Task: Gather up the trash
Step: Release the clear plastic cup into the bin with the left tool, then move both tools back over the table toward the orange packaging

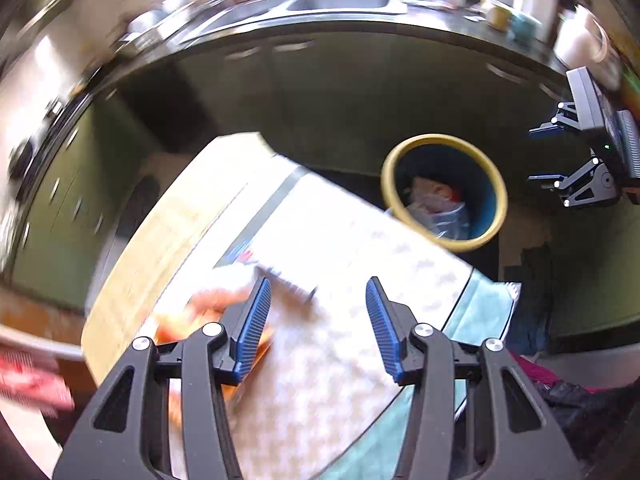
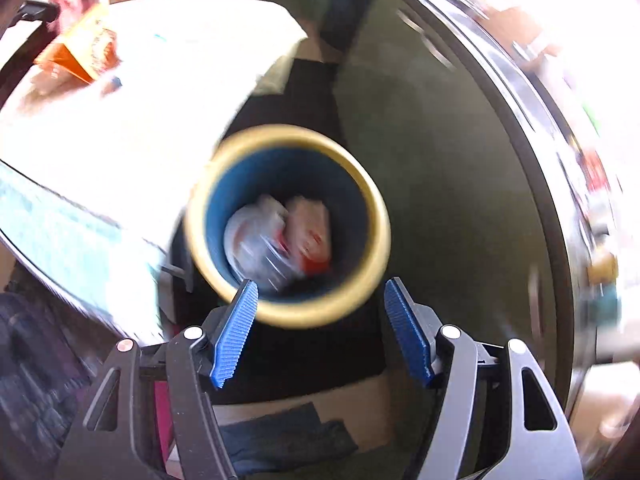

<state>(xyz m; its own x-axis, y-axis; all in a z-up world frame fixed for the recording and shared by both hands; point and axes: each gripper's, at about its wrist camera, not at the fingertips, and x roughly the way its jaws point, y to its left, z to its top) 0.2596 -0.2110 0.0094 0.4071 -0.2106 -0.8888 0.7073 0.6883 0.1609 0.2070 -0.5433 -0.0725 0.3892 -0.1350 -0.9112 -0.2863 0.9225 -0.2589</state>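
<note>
The bin (image 2: 288, 226) — a round container with a yellow rim and a blue inside — served as the landmark in both views. In the right wrist view it sat directly ahead of the right gripper (image 2: 320, 332), whose blue-padded fingers (image 2: 236, 330) were spread wide with nothing between them. Down in the bin lay the trash already collected: a crumpled clear plastic bag (image 2: 256, 240) and, touching it on the right, a white-and-red wrapper (image 2: 310, 232). The view was blurred, so finer detail on those pieces could not be read.

In the left wrist view the same bin (image 1: 444, 192) stood on the floor just beyond the far right edge of the surface (image 1: 320, 280), which was covered by a pale patterned cloth. The left gripper (image 1: 318, 320) hung over that cloth, well left of the bin, its fingers (image 1: 254, 328) also spread apart and empty. Beside the left finger, farther from the bin, lay an orange packet (image 1: 188, 320) on the cloth — blurred, with its print unreadable. The same orange packet (image 2: 82, 50) appeared in the right wrist view, far up and left of the bin. The right gripper (image 1: 560, 156) showed in the left wrist view to the right of the bin, above its rim.
</note>
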